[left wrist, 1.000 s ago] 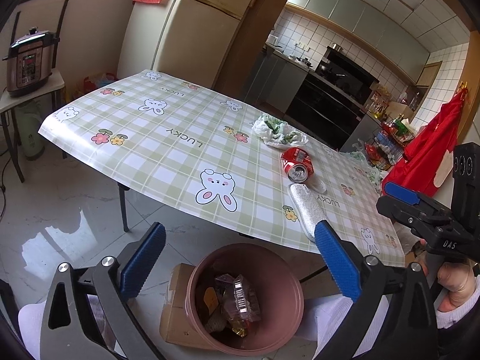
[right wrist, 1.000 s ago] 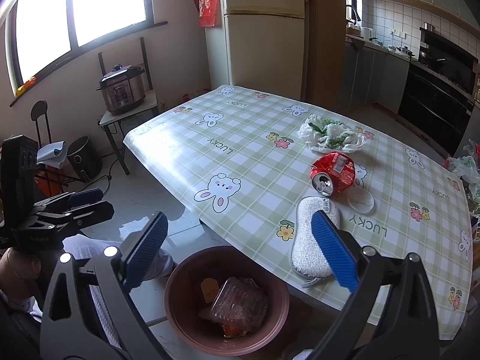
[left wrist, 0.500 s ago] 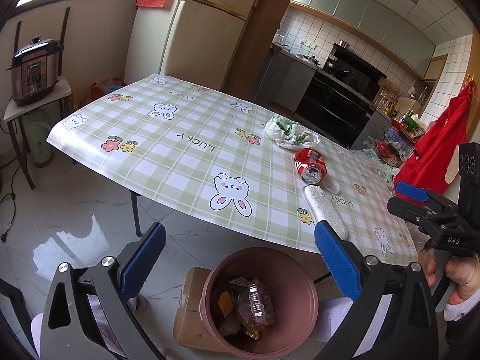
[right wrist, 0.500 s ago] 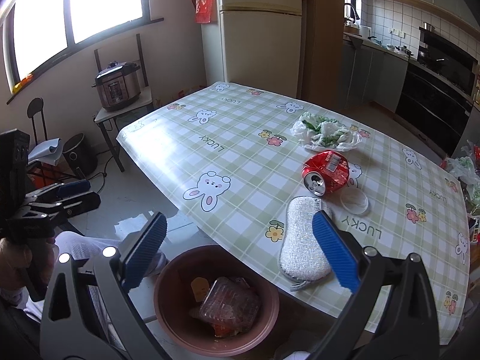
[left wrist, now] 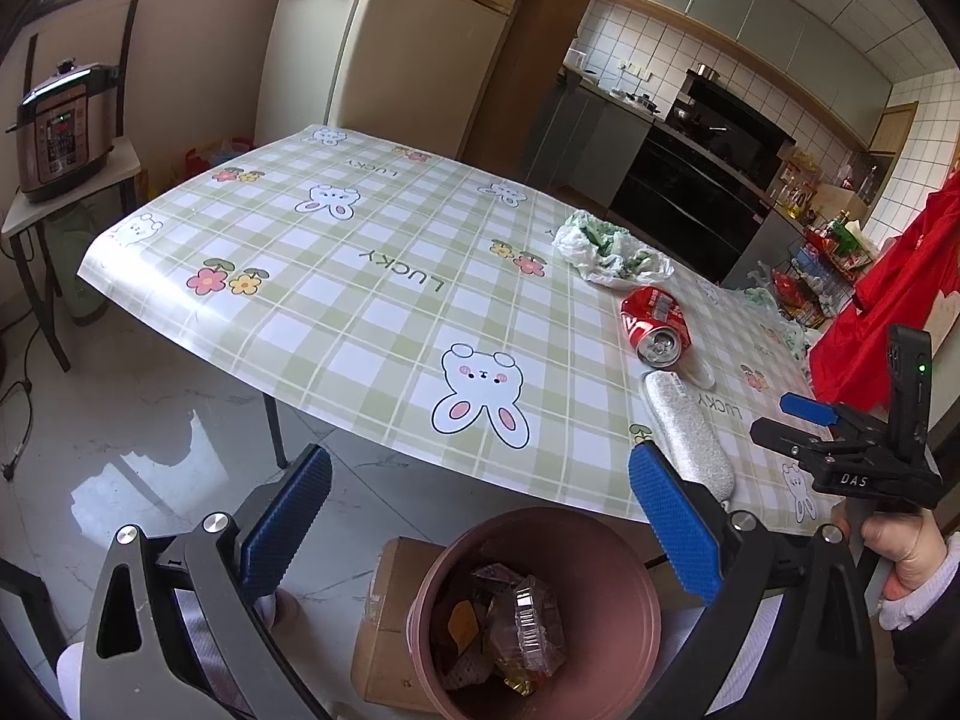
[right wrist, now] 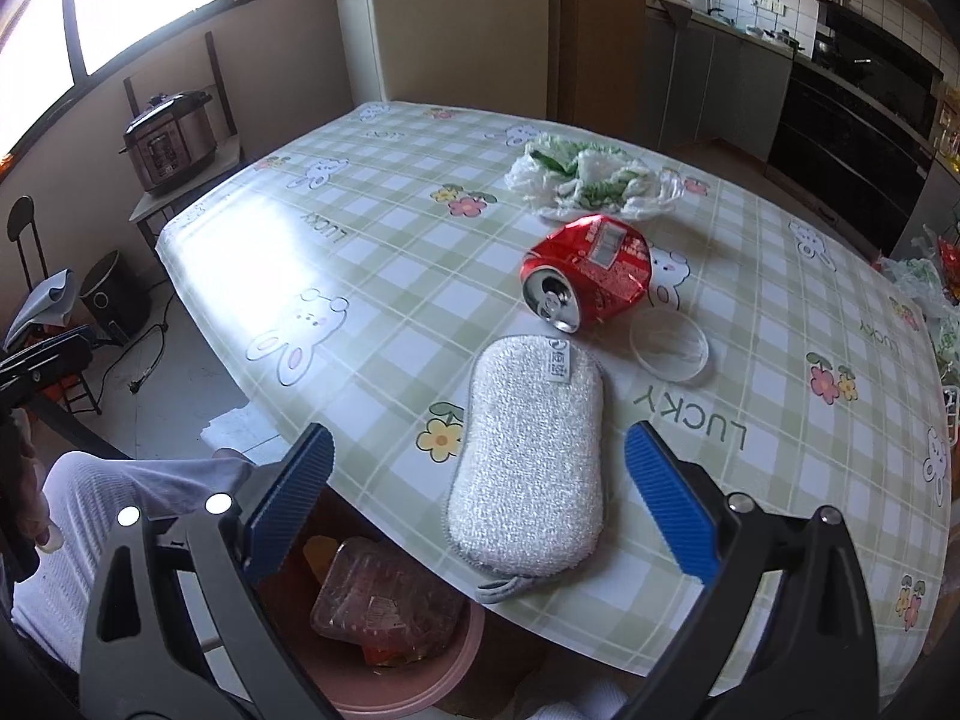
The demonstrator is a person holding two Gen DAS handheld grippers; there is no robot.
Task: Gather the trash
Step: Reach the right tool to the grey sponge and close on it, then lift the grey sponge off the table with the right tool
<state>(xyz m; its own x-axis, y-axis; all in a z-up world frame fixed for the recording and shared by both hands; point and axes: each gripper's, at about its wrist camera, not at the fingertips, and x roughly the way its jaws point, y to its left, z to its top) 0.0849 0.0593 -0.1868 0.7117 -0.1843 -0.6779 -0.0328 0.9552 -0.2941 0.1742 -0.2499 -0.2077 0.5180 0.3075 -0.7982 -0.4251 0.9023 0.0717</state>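
Note:
A crushed red can (left wrist: pixel 654 324) (right wrist: pixel 591 270) lies on the checked tablecloth (left wrist: pixel 372 276). Behind it sits a crumpled plastic bag (left wrist: pixel 606 249) (right wrist: pixel 591 180) with green scraps. A clear round lid (right wrist: pixel 669 345) rests right of the can. The pink bin (left wrist: pixel 636 576) (right wrist: pixel 420 696) stands on the floor under the table's near edge, holding wrappers and a clear tray. My left gripper (left wrist: pixel 480 510) is open above the bin and holds nothing. My right gripper (right wrist: pixel 477 492) is open low over the table edge, its fingers either side of a grey scrubbing pad (right wrist: pixel 528 450).
A cardboard box (left wrist: pixel 384 618) sits beside the bin. A pressure cooker (left wrist: pixel 57 126) stands on a small side table at the left. The fridge (left wrist: pixel 420 42) and kitchen counters lie beyond the table. Red cloth (left wrist: pixel 888 300) hangs at the right. A person's legs are near the bin.
My right gripper has moved forward and down over the table edge, so the grey pad now lies between its fingers. The left gripper has shifted slightly left and back. Both stay open.

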